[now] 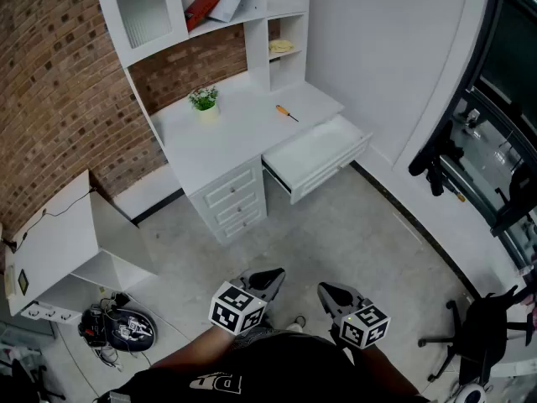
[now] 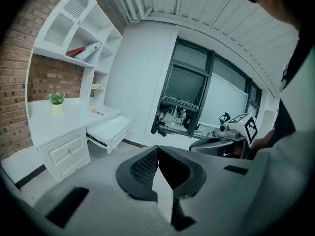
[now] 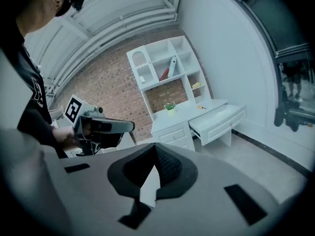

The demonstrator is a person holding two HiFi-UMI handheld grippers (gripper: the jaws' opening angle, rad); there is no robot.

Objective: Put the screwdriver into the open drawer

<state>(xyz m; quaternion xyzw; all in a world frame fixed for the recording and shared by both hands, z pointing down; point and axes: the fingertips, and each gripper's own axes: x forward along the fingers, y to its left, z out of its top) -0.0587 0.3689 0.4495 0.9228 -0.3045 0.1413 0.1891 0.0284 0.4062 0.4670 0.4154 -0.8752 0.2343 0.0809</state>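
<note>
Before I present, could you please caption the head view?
Left gripper and right gripper, shut, face the screwdriver near the open drawer.

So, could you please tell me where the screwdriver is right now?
In the head view, the screwdriver lies on the white desk, to the right of the potted plant and just behind the open drawer.

No readable text, only cut-off white lettering (image 1: pixel 216 383) on person's black shirt (image 1: pixel 285 366)
</note>
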